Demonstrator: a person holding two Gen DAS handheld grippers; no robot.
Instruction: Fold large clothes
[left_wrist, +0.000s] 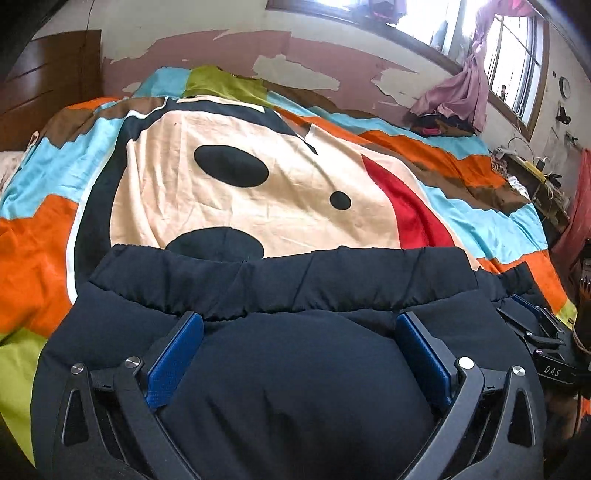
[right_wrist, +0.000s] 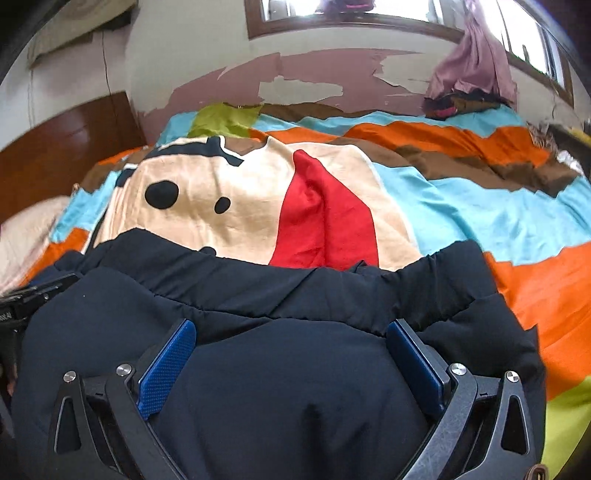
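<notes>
Dark jacket (left_wrist: 295, 387) bulges between spread jaws.

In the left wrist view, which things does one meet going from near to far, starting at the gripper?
Left gripper, jaws open over the cloth → dark navy padded jacket → its gathered elastic hem → cartoon-face bed cover → peeling pink wall → window.
</notes>
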